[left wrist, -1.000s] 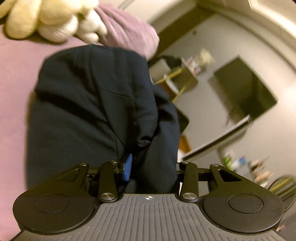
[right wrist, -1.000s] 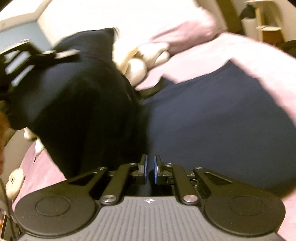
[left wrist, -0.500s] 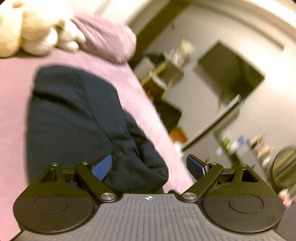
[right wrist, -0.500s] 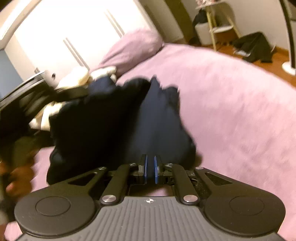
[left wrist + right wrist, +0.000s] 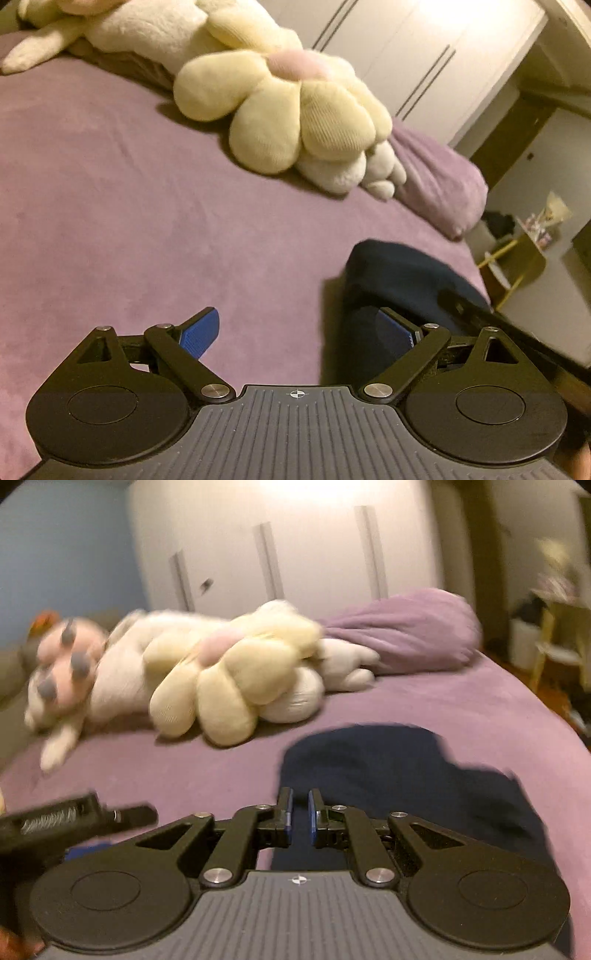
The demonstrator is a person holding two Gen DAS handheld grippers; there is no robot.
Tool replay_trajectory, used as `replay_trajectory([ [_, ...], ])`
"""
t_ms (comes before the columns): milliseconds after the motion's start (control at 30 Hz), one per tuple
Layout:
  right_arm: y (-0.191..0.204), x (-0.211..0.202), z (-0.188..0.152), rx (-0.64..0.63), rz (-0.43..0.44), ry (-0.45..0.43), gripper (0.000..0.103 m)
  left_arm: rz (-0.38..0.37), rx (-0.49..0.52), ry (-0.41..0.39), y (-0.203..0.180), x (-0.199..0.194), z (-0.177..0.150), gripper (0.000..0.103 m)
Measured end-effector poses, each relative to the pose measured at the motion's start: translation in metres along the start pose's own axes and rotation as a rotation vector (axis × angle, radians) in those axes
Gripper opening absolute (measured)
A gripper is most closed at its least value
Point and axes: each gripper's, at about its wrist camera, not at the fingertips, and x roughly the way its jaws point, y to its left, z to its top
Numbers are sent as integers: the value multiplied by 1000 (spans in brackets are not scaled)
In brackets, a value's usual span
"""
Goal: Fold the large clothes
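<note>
A dark navy garment lies in a folded heap on the purple bed. In the left wrist view it sits at the lower right. My left gripper is open wide over bare sheet, and its right pad stands in front of the garment's left edge, holding nothing. From the right wrist the garment lies just beyond my right gripper, whose blue pads are almost together with nothing seen between them. The left gripper shows blurred at the lower left.
Cream and white plush toys lie in a row at the head of the bed, next to a purple pillow. White wardrobe doors stand behind. The bed's right edge drops to a floor with a small yellow shelf.
My left gripper let go of the garment, opened wide and swung left onto bare sheet. My right gripper lifted and drew back, staying shut. The garment now lies flat in a heap.
</note>
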Motion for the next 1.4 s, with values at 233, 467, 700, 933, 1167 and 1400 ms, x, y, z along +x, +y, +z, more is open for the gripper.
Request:
replay_trajectory([
  [233, -38, 101, -9, -136, -237, 100, 9, 18, 53, 65, -50, 61, -24, 96],
  [467, -151, 70, -64, 176, -412, 12, 0, -53, 121, -7, -118, 88, -57, 97],
  [700, -179, 40, -95, 267, -376, -76, 0, 64, 200, -24, -130, 121, -84, 103],
  [933, -198, 53, -107, 329, -299, -106, 0, 66, 184, -14, -122, 138, -93, 103],
  [1167, -204, 53, -114, 353, -264, -137, 0, 60, 168, -4, -119, 136, -92, 103],
  [1400, -218, 37, -113, 432, -186, -158, 0, 25, 146, 22, -117, 101, -95, 103],
])
